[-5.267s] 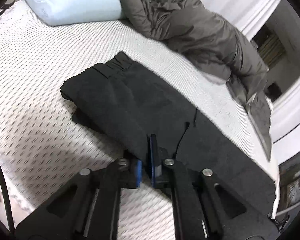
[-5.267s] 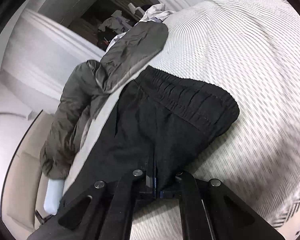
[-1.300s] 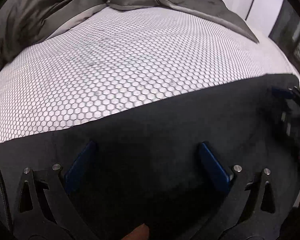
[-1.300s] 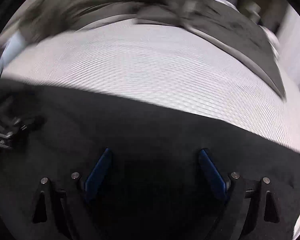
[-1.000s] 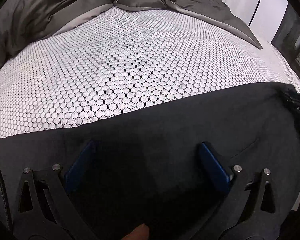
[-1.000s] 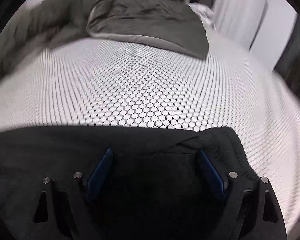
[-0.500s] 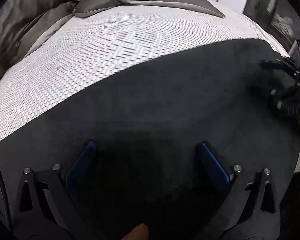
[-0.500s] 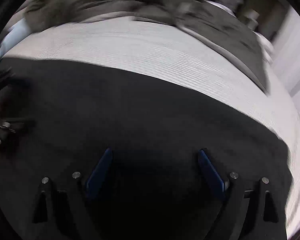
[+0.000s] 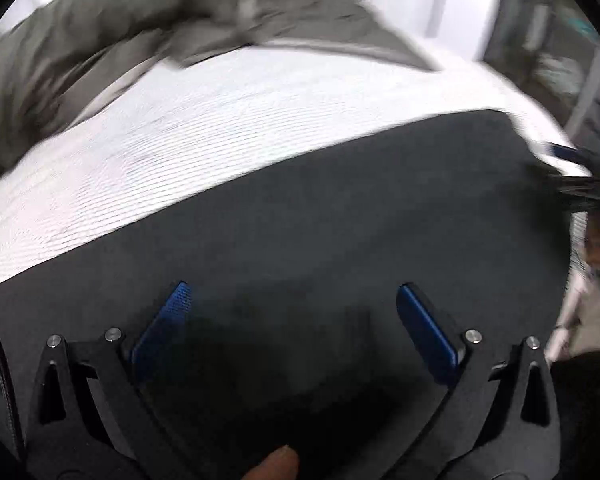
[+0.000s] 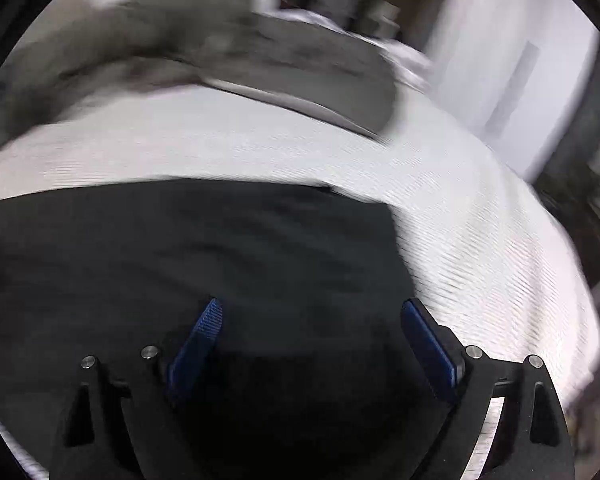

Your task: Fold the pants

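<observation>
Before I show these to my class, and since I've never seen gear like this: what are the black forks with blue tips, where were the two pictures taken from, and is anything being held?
Each picture comes from a camera mounted on a tool that a person carries, one in each hand, looking forward along its two fingers. The left hand-held gripper and the right hand-held gripper are those forks; the blue parts are their grip pads. Both stand wide open and clamp nothing. Beneath them lie the black pants, spread on a white patterned mattress. A grey duvet is bunched at the far side. Both pictures are blurred.
</observation>
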Available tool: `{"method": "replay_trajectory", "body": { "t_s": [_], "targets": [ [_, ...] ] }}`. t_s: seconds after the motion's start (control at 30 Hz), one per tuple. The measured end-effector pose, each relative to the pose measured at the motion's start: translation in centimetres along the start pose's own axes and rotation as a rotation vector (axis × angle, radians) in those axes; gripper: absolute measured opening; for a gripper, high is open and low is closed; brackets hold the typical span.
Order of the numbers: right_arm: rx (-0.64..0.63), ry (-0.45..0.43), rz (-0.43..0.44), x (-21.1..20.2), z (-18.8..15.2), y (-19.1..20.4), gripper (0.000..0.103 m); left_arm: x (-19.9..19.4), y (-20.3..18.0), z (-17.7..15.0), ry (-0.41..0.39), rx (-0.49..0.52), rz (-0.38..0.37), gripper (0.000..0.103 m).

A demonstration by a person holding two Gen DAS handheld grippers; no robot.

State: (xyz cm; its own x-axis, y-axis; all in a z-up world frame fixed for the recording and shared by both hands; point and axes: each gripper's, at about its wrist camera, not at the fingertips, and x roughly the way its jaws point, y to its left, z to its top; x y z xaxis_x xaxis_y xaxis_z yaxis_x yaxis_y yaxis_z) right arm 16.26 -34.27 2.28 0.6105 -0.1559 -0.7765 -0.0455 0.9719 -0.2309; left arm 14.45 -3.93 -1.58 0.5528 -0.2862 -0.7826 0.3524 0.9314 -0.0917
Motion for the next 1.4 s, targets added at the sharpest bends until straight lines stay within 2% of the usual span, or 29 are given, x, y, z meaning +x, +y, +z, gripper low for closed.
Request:
{"method": "replay_trajectory", "body": {
  "t_s": [0.07,0.13,0.17,0.23,0.27,0.33,0.37,0.43,0.47,0.5,0.53,0.57,0.63,0.7,0.8,0.83,0.87,0.9,0.93,1.0,1.07,1.13,1.2,1.27,1.33,1.4],
  "targets": [
    [-0.09,-0.011,0.163,-0.4,0.1,4.6,0.093,0.3,-2.8,-1.0,0.014,0.048,-0.053,0.102],
    [-0.191,0.012,0.245,-0.2,-0.4,8.3,0.093,1.7,-4.8,-1.9,0.077,0.087,-0.08,0.102],
    [-0.262,0.042,0.262,0.0,-1.9,10.8,0.093,2.5,-5.3,-2.5,0.107,0.104,-0.065,0.102],
    [-0.347,0.081,0.223,1.2,-3.8,11.1,0.092,2.6,-5.0,-3.2,0.104,0.105,-0.061,0.103],
    [-0.34,0.08,0.2,1.6,-3.7,9.3,0.093,2.4,-4.5,-3.2,0.1,0.096,-0.07,0.103],
    [-0.252,0.084,0.147,1.8,-4.0,5.5,0.094,1.8,-2.4,-3.5,0.099,0.074,-0.063,0.103],
    [-0.162,0.086,0.064,2.0,-4.3,2.3,0.094,1.4,-1.4,-3.9,0.098,0.059,-0.045,0.103],
    [-0.049,0.095,-0.044,2.2,-5.3,-1.9,0.093,0.9,1.0,-4.4,0.098,0.03,-0.005,0.103],
    [0.008,0.101,-0.133,2.2,-6.1,-4.0,0.094,0.7,1.9,-4.4,0.098,0.017,0.016,0.103],
    [0.035,0.107,-0.174,2.1,-6.4,-4.9,0.095,0.2,2.9,-4.4,0.085,-0.004,0.057,0.103],
    [0.08,0.103,-0.159,1.9,-6.5,-6.2,0.095,-0.6,3.4,-4.5,0.066,-0.019,0.102,0.102],
    [0.1,0.098,-0.161,1.4,-6.5,-6.2,0.095,-1.1,3.7,-4.4,0.041,-0.029,0.132,0.102],
    [0.061,0.054,-0.189,-0.4,-5.8,-4.0,0.095,-1.9,3.2,-3.6,-0.01,-0.044,0.104,0.102],
    [-0.019,-0.004,-0.116,-1.6,-5.0,-1.3,0.095,-2.4,1.1,-3.2,-0.032,-0.029,0.013,0.102],
    [-0.155,-0.069,0.033,-3.2,-3.9,5.6,0.095,-0.9,-3.5,-2.7,-0.01,0.086,-0.071,0.102],
    [-0.201,-0.054,0.146,-3.2,-3.9,8.5,0.095,-0.2,-4.9,-3.0,0.014,0.126,-0.081,0.102],
    [-0.223,-0.037,0.212,-3.1,-4.6,9.8,0.095,0.6,-5.8,-3.2,0.042,0.159,-0.074,0.102],
    [-0.261,-0.012,0.27,-3.1,-5.3,12.0,0.095,1.2,-6.2,-3.5,0.065,0.18,-0.054,0.102],
    [-0.33,0.024,0.288,-2.5,-5.9,13.7,0.095,2.0,-5.5,-3.4,0.08,0.185,-0.051,0.103],
    [-0.423,0.06,0.255,-2.0,-7.6,14.0,0.095,2.1,-4.3,-3.7,0.085,0.156,-0.057,0.103],
    [-0.405,0.088,0.257,-1.9,-8.1,10.5,0.096,1.9,-2.8,-3.7,0.085,0.129,-0.054,0.103],
    [-0.328,0.121,0.187,-1.5,-8.6,5.2,0.096,1.4,-0.7,-3.9,0.098,0.101,-0.031,0.103],
    [-0.18,0.144,-0.012,-0.4,-8.8,0.3,0.098,1.2,1.6,-3.7,0.112,0.071,-0.022,0.103],
    [-0.042,0.153,-0.139,0.0,-9.2,-4.2,0.098,0.7,2.8,-3.9,0.118,0.051,-0.015,0.103],
    [0.054,0.159,-0.207,0.3,-9.3,-6.5,0.098,1.0,4.7,-3.7,0.126,0.031,-0.008,0.103],
    [0.083,0.15,-0.192,-0.4,-9.9,-6.5,0.098,0.7,6.6,-3.9,0.123,-0.013,0.019,0.103]
  ]
}}
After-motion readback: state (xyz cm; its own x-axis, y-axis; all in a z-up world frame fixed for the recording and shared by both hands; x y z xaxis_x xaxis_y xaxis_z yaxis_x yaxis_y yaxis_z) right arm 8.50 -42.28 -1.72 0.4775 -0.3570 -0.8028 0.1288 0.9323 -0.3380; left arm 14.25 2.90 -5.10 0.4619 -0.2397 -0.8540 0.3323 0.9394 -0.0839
